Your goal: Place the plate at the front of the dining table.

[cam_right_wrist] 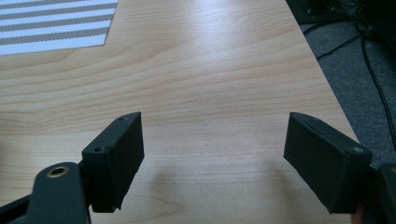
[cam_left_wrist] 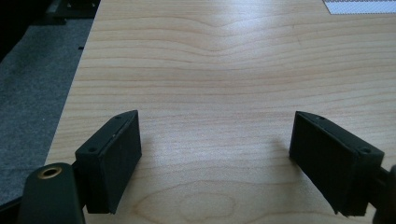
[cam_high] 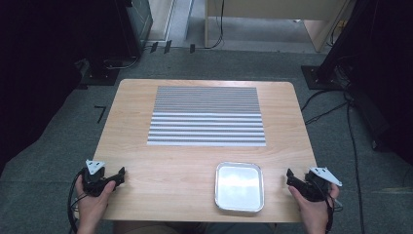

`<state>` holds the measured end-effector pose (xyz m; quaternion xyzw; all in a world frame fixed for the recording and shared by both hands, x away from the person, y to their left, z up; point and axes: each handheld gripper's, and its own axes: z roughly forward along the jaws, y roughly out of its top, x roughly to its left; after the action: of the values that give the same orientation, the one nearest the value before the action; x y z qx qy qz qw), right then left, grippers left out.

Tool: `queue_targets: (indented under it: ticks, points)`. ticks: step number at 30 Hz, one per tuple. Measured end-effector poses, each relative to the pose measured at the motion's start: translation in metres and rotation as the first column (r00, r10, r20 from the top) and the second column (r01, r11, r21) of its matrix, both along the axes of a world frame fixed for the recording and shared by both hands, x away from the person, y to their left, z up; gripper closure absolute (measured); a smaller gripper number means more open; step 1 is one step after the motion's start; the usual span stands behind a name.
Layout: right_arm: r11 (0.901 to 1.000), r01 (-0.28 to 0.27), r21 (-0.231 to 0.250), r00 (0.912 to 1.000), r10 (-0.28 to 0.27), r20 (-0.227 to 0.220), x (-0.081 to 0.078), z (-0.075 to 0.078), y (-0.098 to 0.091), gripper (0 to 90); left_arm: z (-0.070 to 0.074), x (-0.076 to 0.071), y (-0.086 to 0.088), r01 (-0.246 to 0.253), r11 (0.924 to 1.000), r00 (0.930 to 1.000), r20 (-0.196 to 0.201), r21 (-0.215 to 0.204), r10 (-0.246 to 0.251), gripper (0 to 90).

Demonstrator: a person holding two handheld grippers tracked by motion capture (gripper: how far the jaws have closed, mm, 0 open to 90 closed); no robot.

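Wooden table (cam_high: 160,165): left gripper (cam_high: 117,176) and right gripper (cam_high: 290,178) fingers spread, empty; metal tray (cam_high: 239,186) between.

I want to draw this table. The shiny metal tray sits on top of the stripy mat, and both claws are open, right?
Not quite. In the high view the metal tray sits on the bare wooden table, nearer the person than the stripy mat, not on it. Both claws, left and right, are open.

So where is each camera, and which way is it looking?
High view: above the person's side, looking forward and down at the table, striped mat and metal tray; both hands show.
Left gripper view: on the left hand-held gripper, looking across bare wood between open jaws.
Right gripper view: on the right hand-held gripper, same.
All three share the mat.
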<state>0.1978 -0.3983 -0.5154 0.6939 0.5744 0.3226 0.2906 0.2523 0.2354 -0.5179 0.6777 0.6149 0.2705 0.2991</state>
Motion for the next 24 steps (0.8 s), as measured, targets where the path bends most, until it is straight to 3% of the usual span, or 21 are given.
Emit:
queue_targets:
  ticks: [24]
  points:
    - [0.9996,-0.021,-0.021,0.9993,0.022,0.031,-0.006,0.013,0.023,19.8,0.001,-0.003,0.000,-0.019,0.9998,0.9998,-0.002,0.008,0.019,16.8]
